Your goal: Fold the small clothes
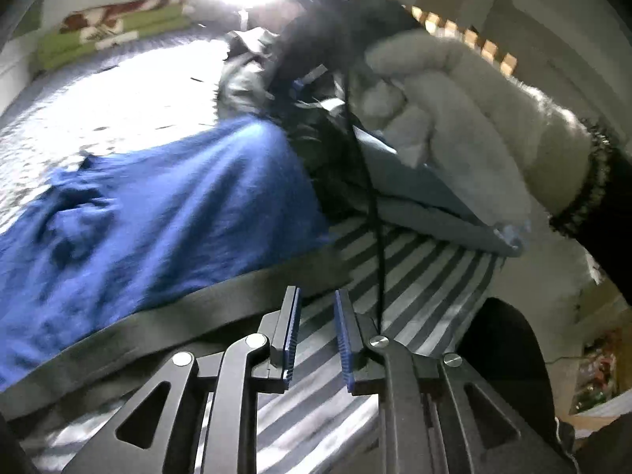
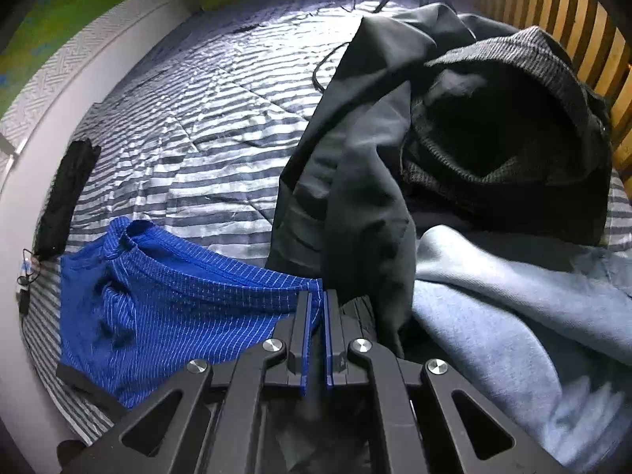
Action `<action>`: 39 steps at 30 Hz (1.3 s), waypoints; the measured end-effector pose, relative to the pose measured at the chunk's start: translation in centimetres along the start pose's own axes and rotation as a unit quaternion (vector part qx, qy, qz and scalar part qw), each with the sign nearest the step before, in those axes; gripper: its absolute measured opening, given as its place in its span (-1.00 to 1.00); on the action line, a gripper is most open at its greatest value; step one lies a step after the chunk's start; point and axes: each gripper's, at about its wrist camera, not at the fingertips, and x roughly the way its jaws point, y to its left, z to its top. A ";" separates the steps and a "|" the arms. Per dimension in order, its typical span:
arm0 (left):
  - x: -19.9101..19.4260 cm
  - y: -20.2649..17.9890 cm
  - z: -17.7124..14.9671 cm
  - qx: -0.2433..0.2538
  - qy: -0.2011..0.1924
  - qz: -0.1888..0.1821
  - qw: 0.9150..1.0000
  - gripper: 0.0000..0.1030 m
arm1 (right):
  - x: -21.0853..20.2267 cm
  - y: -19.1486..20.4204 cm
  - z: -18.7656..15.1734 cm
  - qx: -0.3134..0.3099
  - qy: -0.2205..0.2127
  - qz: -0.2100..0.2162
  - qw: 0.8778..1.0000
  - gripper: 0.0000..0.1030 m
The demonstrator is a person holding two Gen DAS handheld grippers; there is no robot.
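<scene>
A blue garment with fine white stripes (image 2: 177,296) lies crumpled on the striped bedding (image 2: 217,118). My right gripper (image 2: 317,300) is shut on its right edge, and blue cloth shows between the pads. In the left wrist view the same blue garment (image 1: 158,217) spreads to the left, with its dark waistband (image 1: 158,316) running along the near side. My left gripper (image 1: 318,304) is open just at that waistband, with striped bedding visible between its fingers. A hand in a grey fleece glove (image 1: 454,118) is at the upper right.
A pile of clothes fills the right side: a dark grey garment (image 2: 355,197), a knitted dark sweater (image 2: 513,118) and a light blue sweatshirt (image 2: 513,316). A black item (image 2: 67,197) lies by the bed's white rim (image 2: 79,91). Wooden slats (image 2: 572,19) stand behind.
</scene>
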 end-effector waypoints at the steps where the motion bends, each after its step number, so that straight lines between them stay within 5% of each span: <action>1: -0.9 0.6 -0.4 -0.009 -0.006 0.003 1.000 -0.63 | 0.1 0.2 0.0 -0.003 0.001 -0.003 1.000 -0.91; 6: -3.8 4.7 -1.9 -0.048 -0.009 0.034 0.998 -0.61 | -0.2 -0.2 0.1 0.007 0.009 0.010 1.000 -0.91; 10: -3.6 3.9 -1.2 -0.040 -0.016 0.016 0.999 -0.46 | -0.5 -1.5 0.1 0.029 0.017 0.041 0.999 -0.89; 14: -0.8 0.4 0.6 0.002 -0.018 -0.011 1.000 -0.06 | -1.4 -2.9 0.1 0.067 0.018 0.089 0.994 -0.71; 20: 4.1 -1.0 2.0 0.011 0.009 -0.006 1.000 -0.04 | -1.5 -2.0 0.4 0.046 0.025 0.117 0.992 -0.36; 25: 6.7 -1.3 2.4 0.009 0.023 0.004 1.000 -0.04 | 0.7 -0.7 1.1 0.035 0.042 0.116 0.992 -0.35; 27: 7.0 -1.8 2.6 0.020 0.020 0.009 1.000 -0.10 | 1.3 0.1 1.1 0.026 0.044 0.109 0.993 -0.36; 29: 7.1 -1.7 2.7 0.014 0.022 0.006 1.000 -0.55 | 1.4 0.6 0.9 0.012 0.039 0.080 0.996 -0.76; 31: 6.7 -1.2 2.7 0.000 0.021 -0.003 1.000 -0.82 | 1.2 0.7 0.8 0.011 0.034 0.072 0.997 -0.81; 39: 0.4 1.2 2.7 -0.048 -0.037 -0.055 0.997 -0.93 | -2.0 0.5 0.8 0.043 0.003 0.066 0.997 -0.87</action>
